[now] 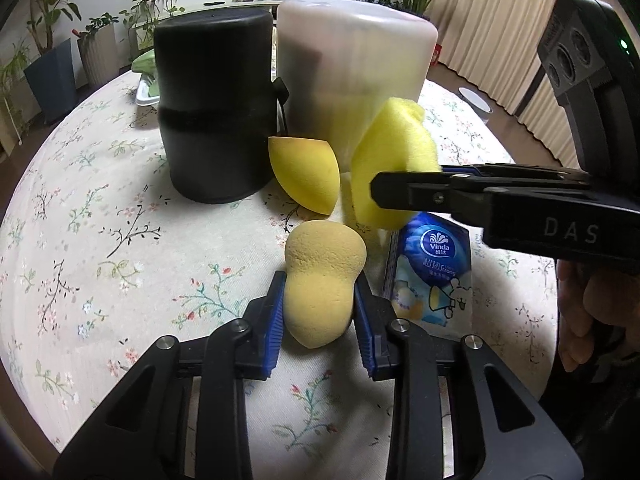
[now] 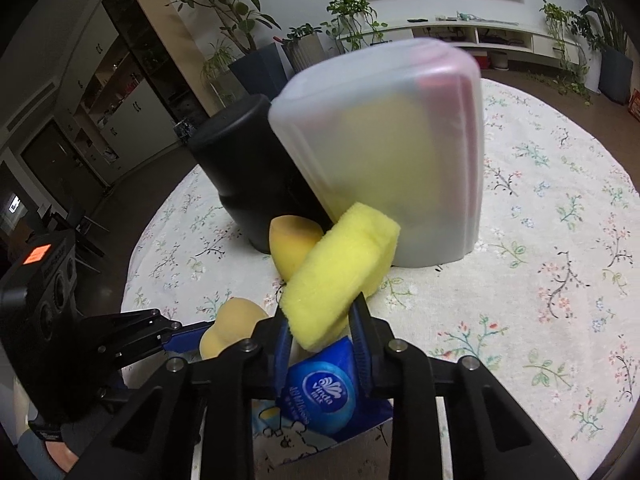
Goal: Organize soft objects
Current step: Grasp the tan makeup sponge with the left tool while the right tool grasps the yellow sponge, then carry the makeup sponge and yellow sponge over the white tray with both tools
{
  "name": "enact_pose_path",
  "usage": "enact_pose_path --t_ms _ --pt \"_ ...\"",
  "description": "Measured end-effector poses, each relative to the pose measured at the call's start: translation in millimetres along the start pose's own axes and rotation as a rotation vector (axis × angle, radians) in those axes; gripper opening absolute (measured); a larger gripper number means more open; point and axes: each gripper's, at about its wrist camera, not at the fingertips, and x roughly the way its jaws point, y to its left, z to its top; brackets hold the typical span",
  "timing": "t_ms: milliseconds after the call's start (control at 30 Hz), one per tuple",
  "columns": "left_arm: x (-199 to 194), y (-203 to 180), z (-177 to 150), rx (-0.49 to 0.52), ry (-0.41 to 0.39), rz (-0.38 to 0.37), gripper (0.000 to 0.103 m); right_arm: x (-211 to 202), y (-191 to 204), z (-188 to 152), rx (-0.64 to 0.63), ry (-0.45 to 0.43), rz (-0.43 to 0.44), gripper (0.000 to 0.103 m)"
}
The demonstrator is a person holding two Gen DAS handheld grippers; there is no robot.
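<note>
Floral tablecloth carries two canisters; each gripper's jaws clamp one sponge, a third lying loose.

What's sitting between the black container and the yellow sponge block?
A yellow teardrop sponge lies between the black container and sponge block, seen in both views.

We saw a round table under a floral cloth. On it stood a black canister and a frosted translucent container, side by side; before them lay a yellow teardrop sponge and a blue Vinda tissue pack.
</note>
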Motion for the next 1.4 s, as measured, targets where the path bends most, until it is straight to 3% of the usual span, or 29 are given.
enact_pose_path --t_ms 567,867,1133,1400 --pt "-39 -6 -25 -0.090 -0.067 0.006 0.029 -61 -11 -15 -0.013 -0.082 0.008 0.029" --pt "-70 10 -27 -0.164 -0.124 0.039 0.029 -88 -64 -19 0.025 -0.106 -0.080 0.029" --pt "-104 54 14 -0.200 -0.205 0.114 0.029 -119 -124 35 0.020 -0.191 -0.196 0.029" --pt "-96 97 106 -0.152 -0.198 0.170 0.029 -93 -148 141 -0.053 -0.183 -0.202 0.029"
